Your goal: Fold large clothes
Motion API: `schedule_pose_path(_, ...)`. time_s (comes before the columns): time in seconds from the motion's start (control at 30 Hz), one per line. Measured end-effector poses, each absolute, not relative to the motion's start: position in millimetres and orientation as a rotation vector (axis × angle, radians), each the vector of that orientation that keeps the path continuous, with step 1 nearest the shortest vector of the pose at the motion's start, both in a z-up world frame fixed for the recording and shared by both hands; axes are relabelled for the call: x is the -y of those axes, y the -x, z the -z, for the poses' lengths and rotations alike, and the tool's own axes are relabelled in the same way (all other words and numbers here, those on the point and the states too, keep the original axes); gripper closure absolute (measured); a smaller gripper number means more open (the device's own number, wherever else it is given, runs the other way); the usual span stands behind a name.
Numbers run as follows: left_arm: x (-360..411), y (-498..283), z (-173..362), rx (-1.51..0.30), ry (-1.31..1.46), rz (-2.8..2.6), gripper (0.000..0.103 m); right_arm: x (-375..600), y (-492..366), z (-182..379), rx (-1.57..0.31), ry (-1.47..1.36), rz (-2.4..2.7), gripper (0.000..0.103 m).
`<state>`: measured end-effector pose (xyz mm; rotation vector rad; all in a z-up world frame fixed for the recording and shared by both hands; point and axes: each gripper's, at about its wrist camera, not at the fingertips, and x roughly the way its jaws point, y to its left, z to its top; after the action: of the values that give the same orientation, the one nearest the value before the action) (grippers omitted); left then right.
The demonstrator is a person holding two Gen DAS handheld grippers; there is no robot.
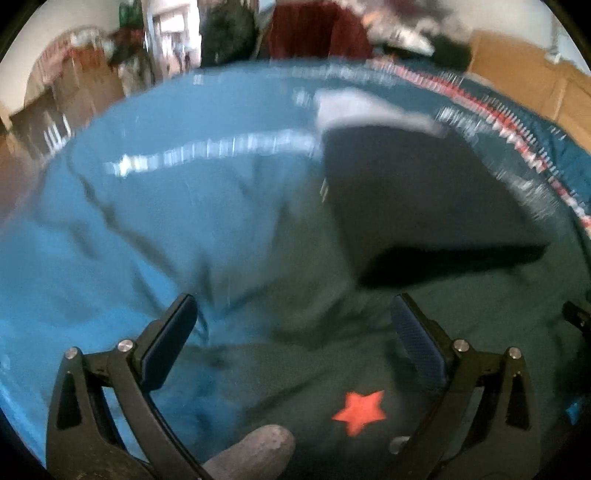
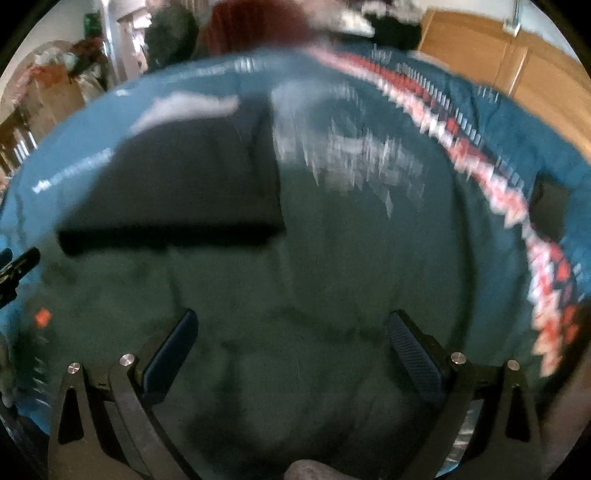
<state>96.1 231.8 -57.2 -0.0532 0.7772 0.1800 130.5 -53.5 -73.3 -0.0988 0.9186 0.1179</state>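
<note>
A dark green garment point(image 1: 325, 332) with a red star point(image 1: 360, 410) lies spread on a blue patterned bedcover point(image 1: 129, 240). In the right wrist view the same green cloth point(image 2: 314, 277) fills the middle. A folded dark garment point(image 1: 417, 199) with a pale grey piece point(image 1: 354, 107) behind it rests further back; it shows at upper left in the right wrist view as the dark stack point(image 2: 192, 184). My left gripper point(image 1: 293, 317) hovers open above the green cloth near the star. My right gripper point(image 2: 293, 332) is open over the green cloth, holding nothing. Both views are motion-blurred.
A red-and-white patterned band point(image 2: 461, 147) runs along the bedcover's far right side. Wooden cupboards point(image 2: 498, 62) stand behind on the right, cluttered furniture point(image 1: 74, 85) on the left. A dark red cloth point(image 1: 317, 33) hangs beyond the bed. The left gripper's tip point(image 2: 18, 266) shows at the left edge.
</note>
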Motion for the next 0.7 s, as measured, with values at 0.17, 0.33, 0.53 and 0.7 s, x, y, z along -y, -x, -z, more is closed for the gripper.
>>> schedule_pose_path(0.17,-216,-74,-9,-0.647,0.082,-0.12,0.0,33,-111,3,-0.804,0.11,-0.124,0.0)
schedule_pose_path(0.33,-211,-60,-43,-0.588,0.093,-0.08,0.0,24,-94,-44,-0.757,0.078,-0.158,0.002)
schedule_pose_path(0.53,-210,-52,-52,-0.571,0.106,-0.067,0.0,17,-77,-74,-0.733,0.059,-0.178,0.002)
schedule_pose_path(0.7,-206,-48,-55,-0.565,0.102,-0.071,0.0,15,-74,-82,-0.739,0.047,-0.197,0.002)
